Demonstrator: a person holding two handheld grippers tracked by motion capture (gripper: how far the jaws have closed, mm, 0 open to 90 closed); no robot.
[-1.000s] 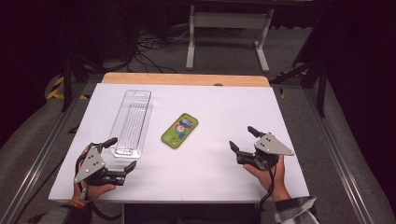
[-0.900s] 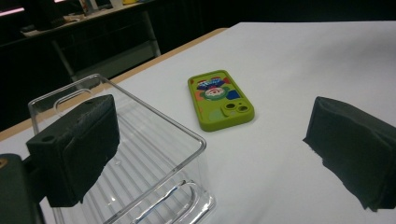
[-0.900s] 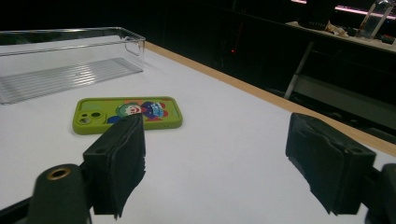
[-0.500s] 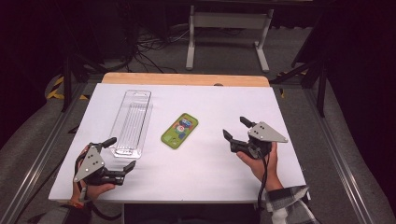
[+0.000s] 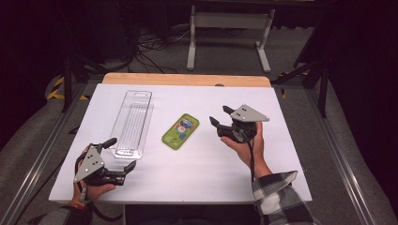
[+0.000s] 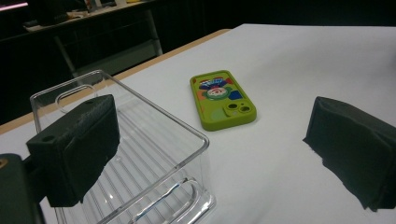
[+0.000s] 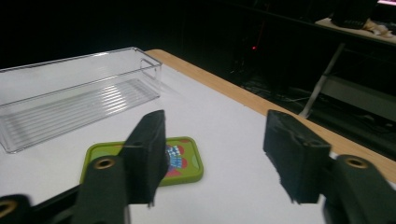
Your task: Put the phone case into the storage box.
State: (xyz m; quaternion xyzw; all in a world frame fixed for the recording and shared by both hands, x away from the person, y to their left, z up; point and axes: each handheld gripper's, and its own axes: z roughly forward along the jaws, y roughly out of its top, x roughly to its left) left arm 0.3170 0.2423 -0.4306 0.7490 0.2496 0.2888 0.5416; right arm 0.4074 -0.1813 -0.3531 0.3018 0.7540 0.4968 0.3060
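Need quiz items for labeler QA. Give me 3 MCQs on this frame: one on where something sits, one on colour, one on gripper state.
1. Where does the phone lie?
A. inside the clear bin
B. on the white table, right of the clear bin
C. held in a gripper

2. What colour is the phone's case?
A. green
B. red
C. black

3. How do the right gripper jaws stand?
A. shut on the phone
B. shut, empty
C. open, empty

Key: 1 B, it rests flat beside the clear bin; 2 A, green rim all round; 3 C, a gap shows between the jaws.
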